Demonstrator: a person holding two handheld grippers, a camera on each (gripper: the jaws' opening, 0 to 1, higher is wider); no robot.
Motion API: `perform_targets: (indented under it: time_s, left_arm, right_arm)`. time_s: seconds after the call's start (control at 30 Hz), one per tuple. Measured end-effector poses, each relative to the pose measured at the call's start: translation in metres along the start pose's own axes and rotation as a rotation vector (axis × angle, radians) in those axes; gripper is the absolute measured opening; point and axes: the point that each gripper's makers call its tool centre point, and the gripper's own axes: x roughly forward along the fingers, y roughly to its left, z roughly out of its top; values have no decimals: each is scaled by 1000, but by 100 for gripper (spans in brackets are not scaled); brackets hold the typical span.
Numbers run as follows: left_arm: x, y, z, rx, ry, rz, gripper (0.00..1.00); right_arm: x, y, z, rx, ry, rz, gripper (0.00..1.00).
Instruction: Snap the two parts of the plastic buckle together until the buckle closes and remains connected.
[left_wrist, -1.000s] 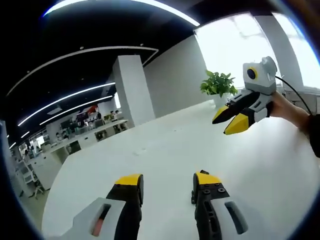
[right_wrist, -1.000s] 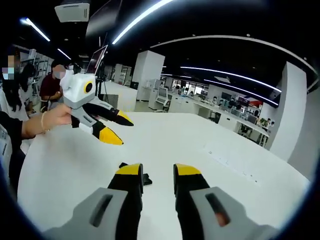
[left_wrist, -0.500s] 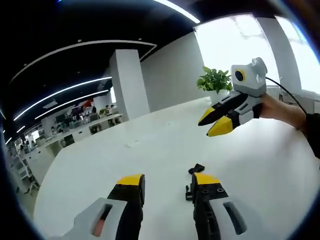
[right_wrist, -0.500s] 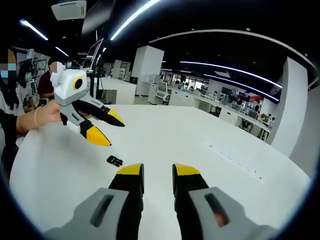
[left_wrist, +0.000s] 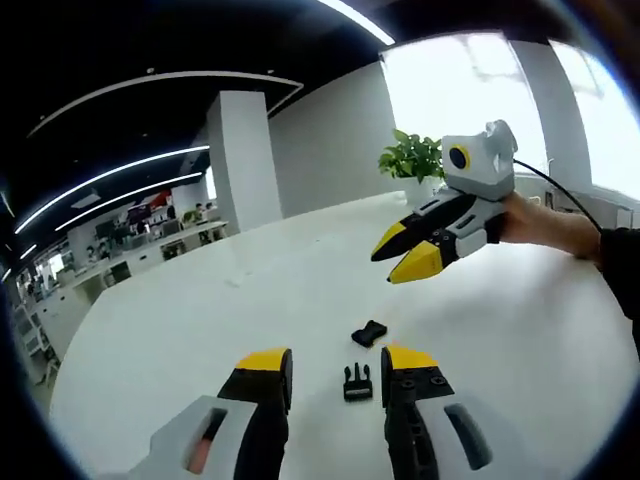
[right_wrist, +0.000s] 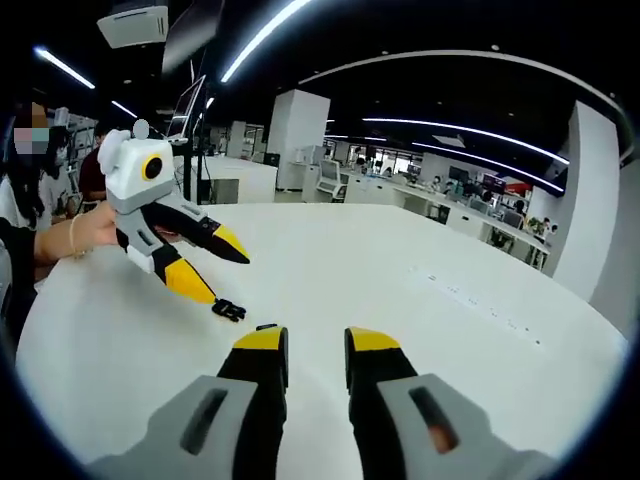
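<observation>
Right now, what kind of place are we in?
Likely an open-plan office or lab: rows of desks with monitors behind a big white table, ceiling strip lights, white pillar, a potted plant by bright windows.

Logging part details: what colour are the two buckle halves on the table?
Both buckle halves are black, clearest in the left gripper view.

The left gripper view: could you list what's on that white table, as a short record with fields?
surface: white table
pronged black plastic buckle half: lies flat on the table by the left gripper
other black plastic buckle half: lies apart from it, farther off
buckle state: not joined
left gripper: open, empty
right gripper: held above the table, open, empty
background: potted green plant
</observation>
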Motion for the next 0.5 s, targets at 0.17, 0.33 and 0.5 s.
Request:
perform_targets:
  time_s: [0.17,0.33,0.5]
  left_arm:
    - [-1,1,-1,-12,2,0,36]
    - [-2,4,1,-20,-4,5,36]
    - [-1,4,-1,-27,0,1,36]
  right_arm:
    - [-1,0,-4,11,6,-1,23]
    - [-2,-2,-3,6,4,-7,23]
    - [-2,-2,-5,8,8,-2,23]
